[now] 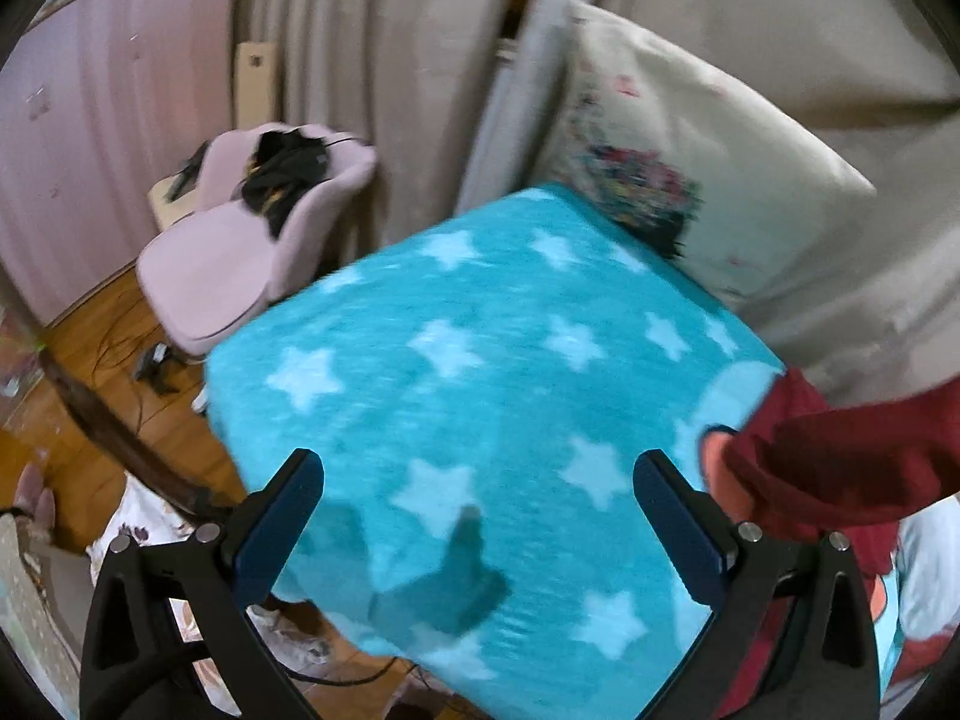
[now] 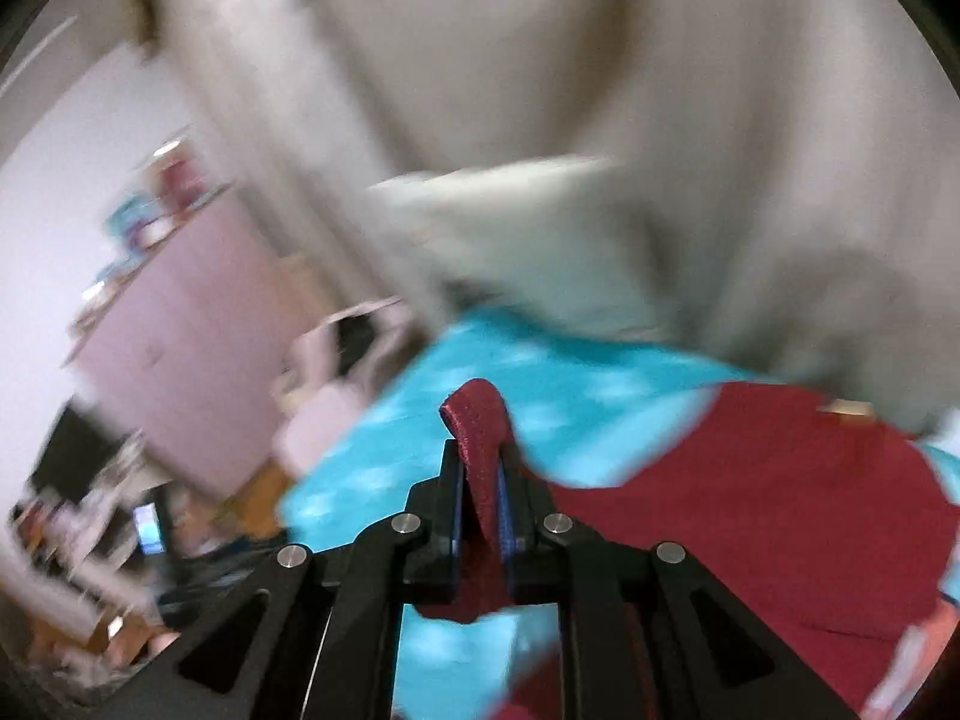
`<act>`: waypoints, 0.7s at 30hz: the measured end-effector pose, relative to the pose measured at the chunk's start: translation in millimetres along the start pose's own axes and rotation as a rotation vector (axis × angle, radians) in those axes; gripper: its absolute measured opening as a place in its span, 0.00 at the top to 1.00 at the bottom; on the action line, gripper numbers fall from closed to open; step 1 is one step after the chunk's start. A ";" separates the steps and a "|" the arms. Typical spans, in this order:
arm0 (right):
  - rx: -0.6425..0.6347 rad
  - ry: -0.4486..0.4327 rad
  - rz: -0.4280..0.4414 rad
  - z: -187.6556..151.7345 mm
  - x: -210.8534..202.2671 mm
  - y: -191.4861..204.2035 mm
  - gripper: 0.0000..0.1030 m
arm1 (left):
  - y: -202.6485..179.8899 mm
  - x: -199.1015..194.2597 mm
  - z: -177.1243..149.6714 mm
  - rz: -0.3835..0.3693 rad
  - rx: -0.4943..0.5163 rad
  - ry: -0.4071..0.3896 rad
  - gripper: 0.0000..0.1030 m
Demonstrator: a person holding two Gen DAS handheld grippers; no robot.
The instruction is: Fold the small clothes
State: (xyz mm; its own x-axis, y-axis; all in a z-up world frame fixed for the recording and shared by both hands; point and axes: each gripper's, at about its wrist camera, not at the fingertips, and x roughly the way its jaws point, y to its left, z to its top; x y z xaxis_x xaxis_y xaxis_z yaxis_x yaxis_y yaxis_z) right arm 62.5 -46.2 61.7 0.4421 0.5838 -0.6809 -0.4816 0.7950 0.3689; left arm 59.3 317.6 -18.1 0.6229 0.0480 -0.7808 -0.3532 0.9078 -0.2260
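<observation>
A dark red small garment [image 2: 750, 504] lies on a turquoise blanket with white stars [image 1: 480, 396]. My right gripper [image 2: 479, 480] is shut on a folded edge of the red garment [image 2: 477, 420], which sticks up between the fingers. In the left wrist view the red garment [image 1: 840, 468] lies at the right edge of the blanket. My left gripper [image 1: 480, 516] is open and empty above the blanket, left of the garment. Both views are blurred by motion.
A white printed pillow [image 1: 690, 168] leans behind the blanket against beige curtains [image 1: 390, 60]. A pink chair [image 1: 240, 252] with dark items stands on the wooden floor [image 1: 90, 360] to the left. A pink cabinet [image 2: 174, 348] shows at the left of the right wrist view.
</observation>
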 end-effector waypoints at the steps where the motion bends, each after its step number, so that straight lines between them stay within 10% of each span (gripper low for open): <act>1: 0.056 0.000 -0.049 -3.1 -11.1 -32.4 0.90 | -10.0 -2.3 -3.1 -0.007 0.017 -0.001 0.00; 11: 0.409 0.169 -0.480 -72.2 -20.4 -270.3 0.84 | -97.0 -17.0 -47.6 -0.022 0.132 0.026 0.00; 16: 0.443 0.100 -0.450 -96.4 -56.0 -279.3 0.54 | -123.9 -14.2 -79.2 -0.008 0.166 0.074 0.00; 21: 0.378 0.042 -0.339 -83.2 -82.2 -258.3 0.54 | -142.7 -7.2 -94.1 -0.039 0.126 0.125 0.00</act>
State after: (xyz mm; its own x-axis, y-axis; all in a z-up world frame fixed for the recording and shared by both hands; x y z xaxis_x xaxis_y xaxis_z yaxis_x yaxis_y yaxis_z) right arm 87.6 -313.2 -30.3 0.4918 0.2815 -0.8239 -0.0056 0.9473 0.3203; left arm 39.6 148.5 -35.0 0.5403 -0.0332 -0.8408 -0.2352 0.9534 -0.1888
